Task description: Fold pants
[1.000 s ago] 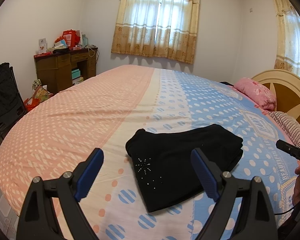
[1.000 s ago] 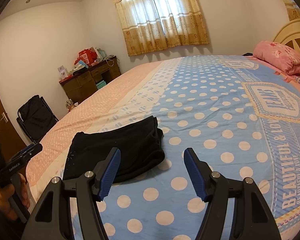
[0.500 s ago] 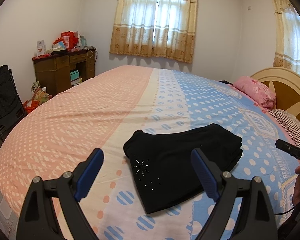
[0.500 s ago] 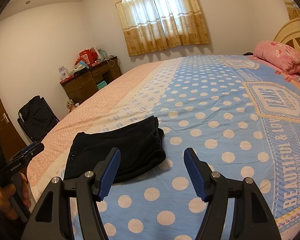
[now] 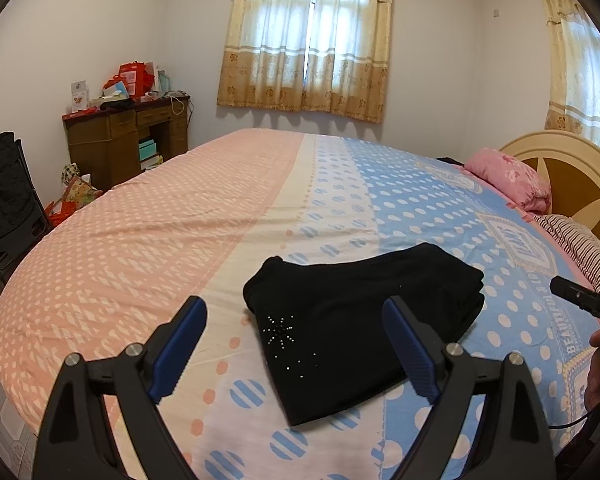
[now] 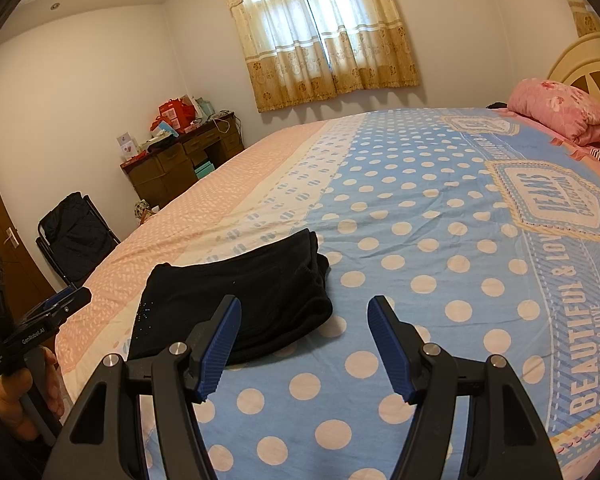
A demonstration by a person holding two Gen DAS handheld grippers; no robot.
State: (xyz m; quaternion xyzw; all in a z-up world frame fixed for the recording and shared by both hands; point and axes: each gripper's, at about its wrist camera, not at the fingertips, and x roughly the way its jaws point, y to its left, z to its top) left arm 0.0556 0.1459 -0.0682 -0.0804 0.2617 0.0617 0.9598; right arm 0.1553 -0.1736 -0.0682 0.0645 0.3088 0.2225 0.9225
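Observation:
Black pants point(image 5: 360, 320) lie folded into a compact stack on the bed, with a small sparkly star pattern near the front corner. They also show in the right wrist view point(image 6: 236, 300). My left gripper point(image 5: 296, 344) is open and empty, held above the bed just short of the pants. My right gripper point(image 6: 304, 344) is open and empty, above the blue dotted sheet to the right of the pants. Neither gripper touches the fabric.
The bed point(image 5: 140, 248) has a pink, cream and blue dotted sheet. A pink pillow point(image 5: 508, 180) and wooden headboard point(image 5: 580, 176) are at the right. A cluttered brown desk point(image 5: 124, 136) and a black folding chair point(image 5: 4, 196) stand by the left wall.
Both grippers have drawn back slightly from the bed; the pants lie still and look the same. Both grippers stay open.

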